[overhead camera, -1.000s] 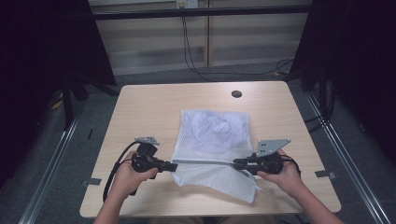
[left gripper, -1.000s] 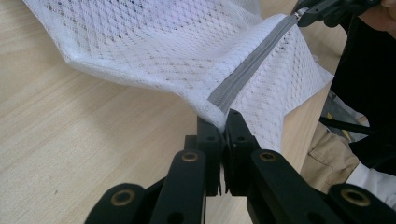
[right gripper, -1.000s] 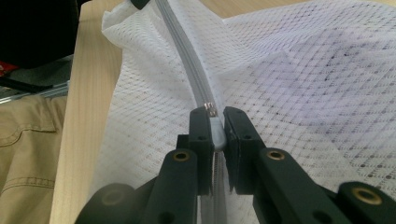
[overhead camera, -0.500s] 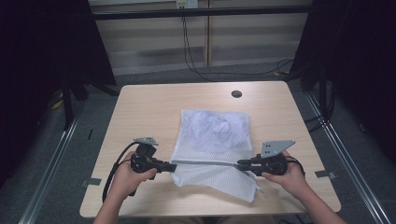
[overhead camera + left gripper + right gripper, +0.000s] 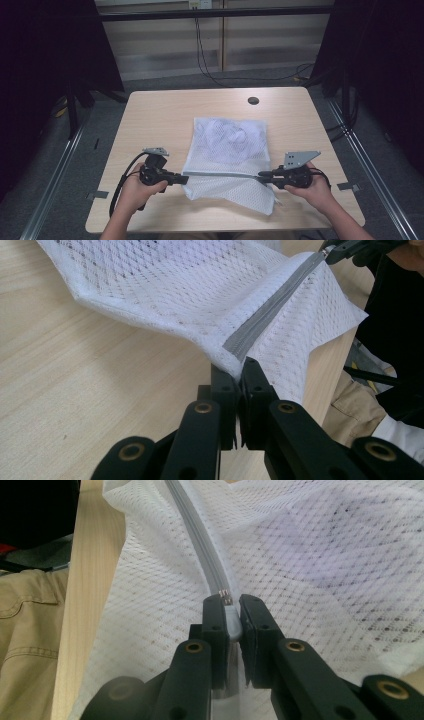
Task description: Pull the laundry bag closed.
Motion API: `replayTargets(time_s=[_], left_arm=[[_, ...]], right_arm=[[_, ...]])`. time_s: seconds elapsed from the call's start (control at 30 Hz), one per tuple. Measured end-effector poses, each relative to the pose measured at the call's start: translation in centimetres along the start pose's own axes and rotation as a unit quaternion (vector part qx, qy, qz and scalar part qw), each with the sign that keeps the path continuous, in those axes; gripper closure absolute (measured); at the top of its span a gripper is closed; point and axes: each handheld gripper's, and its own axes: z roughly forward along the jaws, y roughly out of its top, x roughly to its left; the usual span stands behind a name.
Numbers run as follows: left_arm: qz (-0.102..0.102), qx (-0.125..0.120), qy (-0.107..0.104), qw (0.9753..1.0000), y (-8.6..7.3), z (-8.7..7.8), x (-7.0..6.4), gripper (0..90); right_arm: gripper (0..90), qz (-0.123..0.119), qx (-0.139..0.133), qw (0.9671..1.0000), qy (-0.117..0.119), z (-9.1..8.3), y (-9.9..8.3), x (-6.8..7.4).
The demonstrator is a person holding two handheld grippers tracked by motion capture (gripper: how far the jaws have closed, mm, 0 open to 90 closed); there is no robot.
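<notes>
I have the white mesh bag point(image 5: 227, 155) lying on the wooden table point(image 5: 160, 115), near its front edge. My left gripper point(image 5: 184, 178) pinches the bag's corner at one end of the grey zipper point(image 5: 222, 175). My right gripper point(image 5: 262, 174) is clamped on the zipper pull point(image 5: 231, 620) at the other end, with the zipper stretched straight between them.

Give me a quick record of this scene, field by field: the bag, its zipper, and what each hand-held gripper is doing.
bag: white mesh bag lying on the wooden table
zipper: grey zipper, stretched straight between both grippers
left hand-held gripper: shut on the bag's corner at the zipper's end
right hand-held gripper: shut on the zipper at its slider
</notes>
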Motion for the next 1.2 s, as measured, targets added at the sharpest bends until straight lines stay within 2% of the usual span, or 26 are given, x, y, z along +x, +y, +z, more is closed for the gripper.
replayTargets(time_s=[0.1, 0.17, 0.8, 1.07, 1.2], left_arm=[[0.000, 0.000, 0.008, 1.0000, 0.0, 0.0, -0.1, 87.0], [-0.001, -0.001, 0.001, 1.0000, 0.0, 0.0, -0.1, 87.0], [0.000, -0.001, 0.003, 1.0000, -0.1, 0.1, -0.1, 87.0], [-0.001, -0.001, 0.005, 1.0000, -0.2, 0.0, 0.0, 87.1], [0.001, 0.003, -0.003, 1.0000, -0.2, 0.3, -0.2, 87.1]], right_arm=[[81.9, 0.002, 0.001, 1.0000, 0.001, -0.2, -0.1, 0.0], [81.9, 0.002, 0.002, 1.0000, 0.000, -0.3, -0.2, 0.0], [81.9, 0.013, 0.004, 0.9998, -0.014, -3.2, -2.2, -0.4], [82.0, 0.012, 0.008, 0.9998, -0.011, -3.6, -2.7, -0.4], [81.9, 0.016, 0.005, 0.9998, -0.010, -4.2, -3.1, -0.4]])
